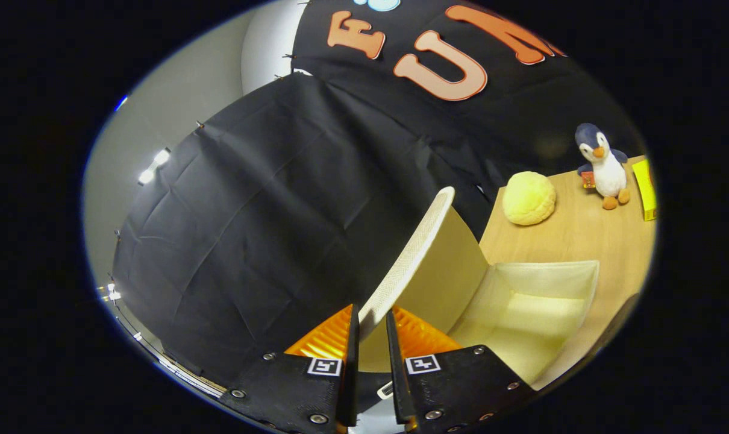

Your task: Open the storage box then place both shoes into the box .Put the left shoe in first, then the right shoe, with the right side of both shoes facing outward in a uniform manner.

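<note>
right, my tool (pixel 370 328) is pinched narrow on the raised lid (pixel 414 253) of the storage box (pixel 572 271), which sits open on the wooden surface (pixel 587 232); beyond it, a yellow ball (pixel 528 198) and plush penguin (pixel 602 166).

Gripper (pixel 370 325): one unit, two fingers reaching forward and lying nearly parallel with a narrow gap between. Both fingers are pressing on the raised lid (pixel 412 253) edge caught in that gap, holding it tilted up. View is sitting rolled sideways.
</note>
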A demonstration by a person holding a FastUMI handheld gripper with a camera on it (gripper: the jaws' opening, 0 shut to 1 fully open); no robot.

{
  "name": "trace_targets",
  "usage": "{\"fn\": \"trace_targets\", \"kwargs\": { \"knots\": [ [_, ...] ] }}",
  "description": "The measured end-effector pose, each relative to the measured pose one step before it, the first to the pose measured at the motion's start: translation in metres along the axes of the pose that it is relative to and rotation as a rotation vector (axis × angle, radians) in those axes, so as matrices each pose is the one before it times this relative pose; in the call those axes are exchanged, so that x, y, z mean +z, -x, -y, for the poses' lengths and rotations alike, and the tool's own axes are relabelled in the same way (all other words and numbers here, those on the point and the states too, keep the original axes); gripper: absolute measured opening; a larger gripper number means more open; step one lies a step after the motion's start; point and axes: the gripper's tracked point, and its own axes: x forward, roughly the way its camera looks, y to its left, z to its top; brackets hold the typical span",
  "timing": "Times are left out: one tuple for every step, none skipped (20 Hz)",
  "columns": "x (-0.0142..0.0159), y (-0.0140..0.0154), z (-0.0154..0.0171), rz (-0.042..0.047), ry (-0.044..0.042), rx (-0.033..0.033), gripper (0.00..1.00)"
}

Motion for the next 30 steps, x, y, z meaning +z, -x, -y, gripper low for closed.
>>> {"fn": "trace_targets", "kwargs": {
  "knots": [
    [-0.00189,-0.00714,-0.00094,-0.00152,0.00434,0.0002,0.25],
    [-0.00384,-0.01146,-0.00459,-0.01065,0.00784,-0.00082,0.25],
    [-0.00353,-0.01359,-0.00411,-0.01367,0.01094,0.00059,0.25],
    [-0.00208,-0.01581,-0.01077,-0.01633,0.00357,0.00637,0.25],
    [-0.0056,-0.01558,-0.00141,-0.02075,-0.00141,-0.00455,0.27],
    [-0.00578,-0.01281,0.00256,-0.01974,-0.00045,-0.01032,0.31],
    [-0.00413,-0.00609,0.0025,-0.01823,0.00379,-0.01208,0.43],
    [-0.00414,-0.00675,0.00211,-0.0126,0.00442,-0.00772,0.55],
    [-0.00346,-0.00189,-0.00212,-0.0098,0.00356,-0.00368,0.66],
    [-0.00211,-0.00087,0.00008,-0.00605,0.00529,0.00144,0.71],
    [-0.00184,0.00112,0.00134,-0.00412,0.00533,-0.00141,0.77],
    [-0.00216,0.00081,0.00025,-0.00327,0.00339,0.00242,0.79],
    [-0.00007,0.00297,0.00126,-0.00211,0.0045,0.00044,0.82],
    [-0.00144,0.0047,0.00186,0.00466,0.00778,-0.00546,0.84],
    [-0.00058,0.00824,0.00495,0.00889,0.01533,-0.01407,0.86],
    [-0.00114,0.01128,0.00865,0.01003,0.01779,-0.02446,0.87],
    [-0.00214,0.01334,0.01127,0.00578,0.01994,-0.02974,0.88],
    [-0.0021,0.01075,0.01364,0.0102,0.01956,-0.0382,0.88],
    [0.00006,0.01009,0.0117,0.01277,0.01813,-0.03457,0.9],
    [-0.00089,0.01024,0.01454,0.01927,0.01388,-0.03971,0.91],
    [-0.00052,0.00972,0.01704,0.01556,0.01347,-0.0425,0.92],
    [-0.00105,0.00979,0.01926,0.01689,0.00256,-0.04286,0.93],
    [-0.00298,0.01053,0.01768,0.00519,-0.00904,-0.0327,0.93],
    [-0.00605,0.00666,0.01643,0.00116,-0.0252,-0.02618,0.93],
    [-0.00459,0.00738,0.01975,0.00071,-0.02653,-0.03379,0.94],
    [-0.00365,0.00849,0.0225,0.00725,-0.02233,-0.03952,0.93],
    [-0.00322,0.00641,0.02301,0.0097,-0.01108,-0.04885,0.94],
    [-0.00549,0.0075,0.02284,0.00905,0.00024,-0.05327,0.94],
    [-0.00647,0.0048,0.02352,0.00172,0.01206,-0.05754,0.94],
    [-0.00929,0.00326,0.02282,-0.00788,0.01012,-0.05513,0.93]
  ]
}}
